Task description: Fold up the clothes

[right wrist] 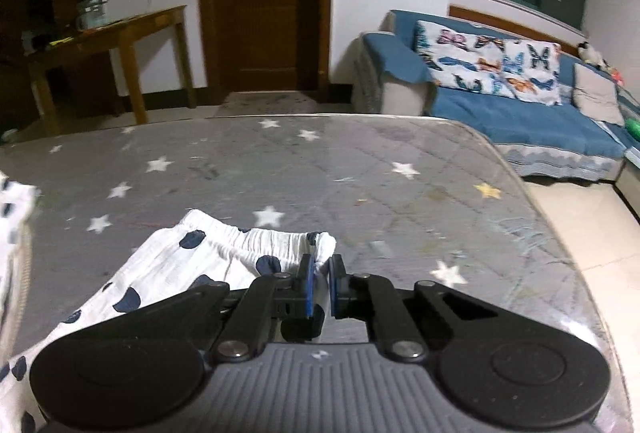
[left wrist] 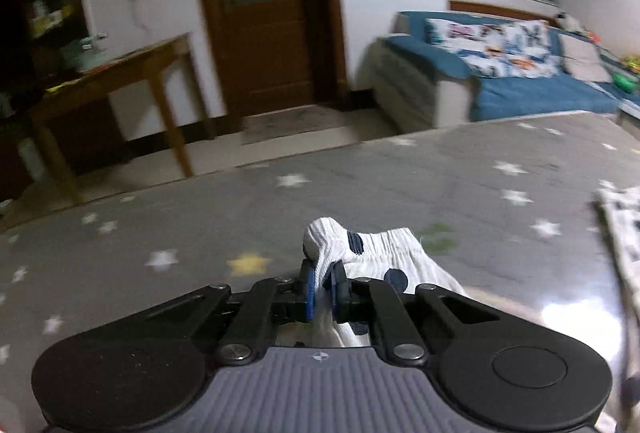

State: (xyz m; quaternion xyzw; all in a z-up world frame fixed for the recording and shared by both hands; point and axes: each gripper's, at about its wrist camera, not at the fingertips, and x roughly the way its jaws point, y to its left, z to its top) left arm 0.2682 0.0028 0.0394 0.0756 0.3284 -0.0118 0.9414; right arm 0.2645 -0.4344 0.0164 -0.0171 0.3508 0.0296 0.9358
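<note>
Now my left tongs [left wrist: 323, 283] and right tongs [right wrist: 321, 279] each pinch a waistband corner of the polka-dot shorts [right wrist: 224, 257] above the star-print mattress [right wrist: 360, 169]. Only thin edges are caught, so a pull may slip one corner free.

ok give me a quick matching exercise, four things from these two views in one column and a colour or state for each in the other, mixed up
Things:
1. left gripper
2. sofa
3. door
4. side table

Colour or state:
A. blue cover, with butterfly-print cushions
B. brown wood, closed
C. shut on the polka-dot garment's elastic edge
D. wooden, with a glass container on top

Pairs: 1-C, 2-A, 3-B, 4-D
</note>
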